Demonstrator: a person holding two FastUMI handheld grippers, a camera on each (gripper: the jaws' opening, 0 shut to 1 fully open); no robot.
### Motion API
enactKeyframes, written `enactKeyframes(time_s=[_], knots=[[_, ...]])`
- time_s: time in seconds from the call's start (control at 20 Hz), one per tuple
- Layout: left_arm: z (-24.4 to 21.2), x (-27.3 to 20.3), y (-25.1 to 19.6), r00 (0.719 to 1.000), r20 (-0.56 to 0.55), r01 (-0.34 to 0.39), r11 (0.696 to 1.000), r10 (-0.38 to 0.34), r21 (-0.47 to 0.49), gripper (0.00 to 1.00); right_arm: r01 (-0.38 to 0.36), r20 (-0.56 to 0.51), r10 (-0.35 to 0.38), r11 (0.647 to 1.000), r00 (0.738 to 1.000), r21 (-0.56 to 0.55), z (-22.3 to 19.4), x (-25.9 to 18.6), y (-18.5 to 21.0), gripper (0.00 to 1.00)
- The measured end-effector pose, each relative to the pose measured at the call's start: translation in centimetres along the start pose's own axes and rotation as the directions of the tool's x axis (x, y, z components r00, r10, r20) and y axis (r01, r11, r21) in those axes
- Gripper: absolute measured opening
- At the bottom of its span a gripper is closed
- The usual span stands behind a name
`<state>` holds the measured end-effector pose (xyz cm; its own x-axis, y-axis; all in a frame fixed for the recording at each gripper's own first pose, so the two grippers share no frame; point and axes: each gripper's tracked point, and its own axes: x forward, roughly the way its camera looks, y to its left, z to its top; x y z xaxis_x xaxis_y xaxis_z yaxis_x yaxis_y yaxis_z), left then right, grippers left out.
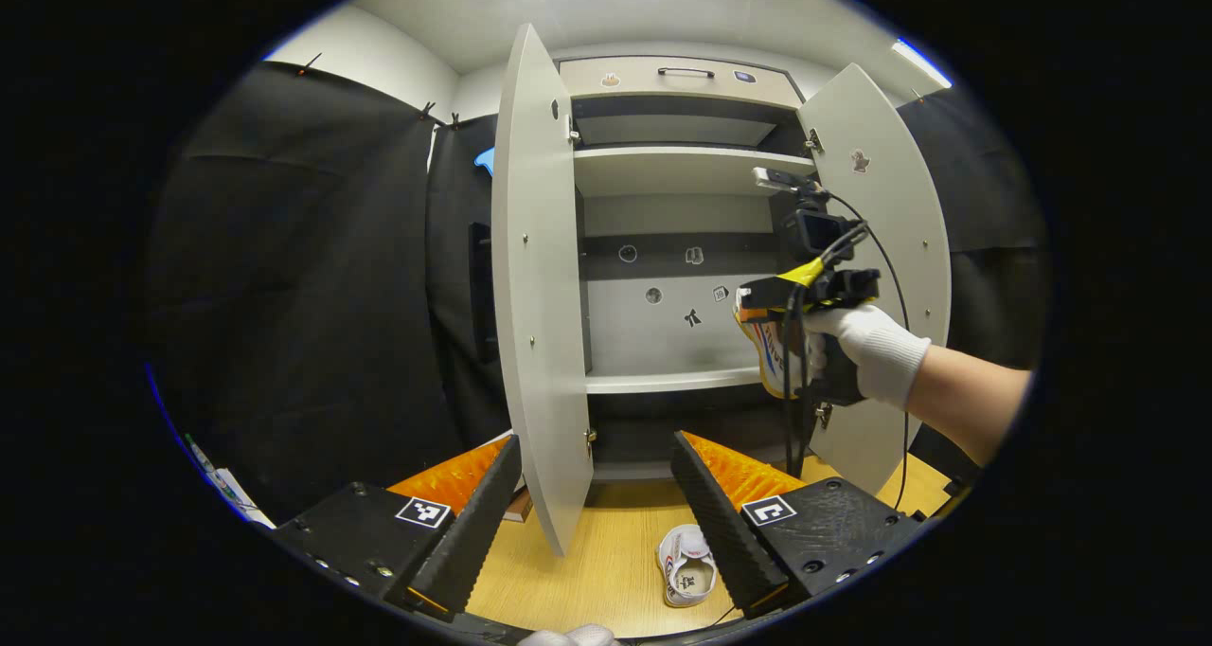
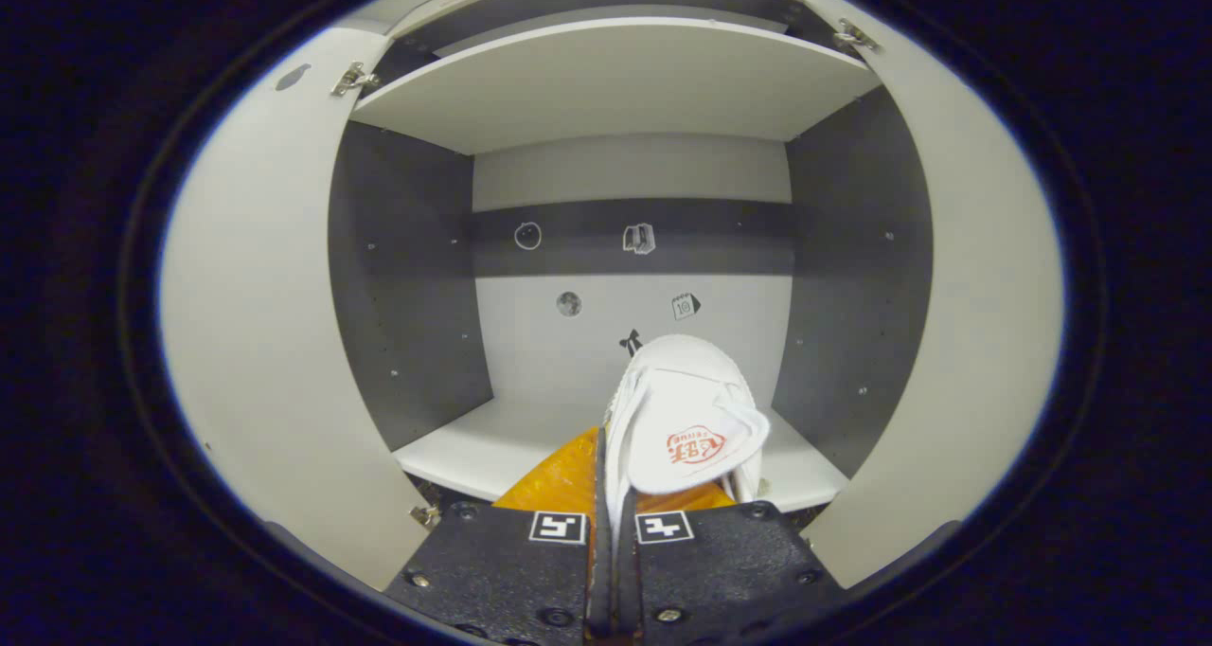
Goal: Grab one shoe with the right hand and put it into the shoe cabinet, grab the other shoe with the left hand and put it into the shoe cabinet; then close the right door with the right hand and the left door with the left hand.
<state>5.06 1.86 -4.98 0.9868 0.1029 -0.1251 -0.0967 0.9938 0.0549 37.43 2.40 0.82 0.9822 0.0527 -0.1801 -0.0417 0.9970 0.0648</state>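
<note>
White shoe (image 2: pixel 686 419) (red logo) pinched in right tongs (image 2: pixel 611 532).

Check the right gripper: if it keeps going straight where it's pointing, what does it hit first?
Probably nothing soon. The right gripper, shut on the shoe, points between the open doors into the cabinet's bay above the shelf. The back wall looks first in line, though depth is unclear.
</note>
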Motion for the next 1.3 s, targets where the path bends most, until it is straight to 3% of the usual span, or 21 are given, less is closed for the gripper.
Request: enactKeyframes(time_s=[0.25,0.55,0.8,0.95,1.0,1.05,1.2,1.25,1.3], knots=[[1.0,0.6,-0.2,0.998,0.010,-0.061,0.998,0.061,0.005,0.96,0.012,-0.019,-0.012,1.000,1.000,-0.020,2.3,7.6,-0.7,0.06],[1.0,1.4,0.3,0.992,0.000,-0.125,0.992,0.125,-0.004,0.96,0.040,-0.160,-0.046,0.998,0.986,-0.038,-1.1,14.9,-2.0,0.06],[0.7,2.1,0.4,0.991,-0.015,-0.137,0.991,0.136,-0.015,0.96,0.089,-0.267,-0.087,0.996,0.960,-0.005,-3.6,16.8,-3.2,0.07],[0.5,2.2,0.1,0.991,-0.024,-0.131,0.991,0.131,-0.018,0.96,0.058,-0.375,-0.057,0.998,0.925,-0.008,-6.5,17.5,-3.3,0.13],[0.5,2.3,0.2,0.991,-0.020,-0.131,0.991,0.131,-0.014,0.96,0.016,-0.406,-0.012,1.000,0.914,0.008,-7.4,17.7,-2.5,0.19],[0.6,2.2,0.1,0.992,-0.021,-0.128,0.992,0.128,-0.012,0.96,0.022,-0.411,-0.020,1.000,0.911,0.001,-7.3,17.7,-2.4,0.15],[0.9,2.1,0.2,0.992,-0.011,-0.127,0.992,0.127,0.006,0.96,0.033,-0.397,-0.035,0.999,0.917,-0.011,-6.6,17.3,-2.8,0.16],[1.0,2.1,0.3,0.992,-0.009,-0.128,0.992,0.128,0.009,0.96,0.037,-0.383,-0.035,0.999,0.923,-0.003,-6.4,17.2,-2.8,0.25],[1.0,2.1,0.3,0.991,-0.006,-0.130,0.991,0.130,0.008,0.96,0.042,-0.363,-0.040,0.999,0.931,-0.002,-5.8,17.0,-3.1,0.25]])
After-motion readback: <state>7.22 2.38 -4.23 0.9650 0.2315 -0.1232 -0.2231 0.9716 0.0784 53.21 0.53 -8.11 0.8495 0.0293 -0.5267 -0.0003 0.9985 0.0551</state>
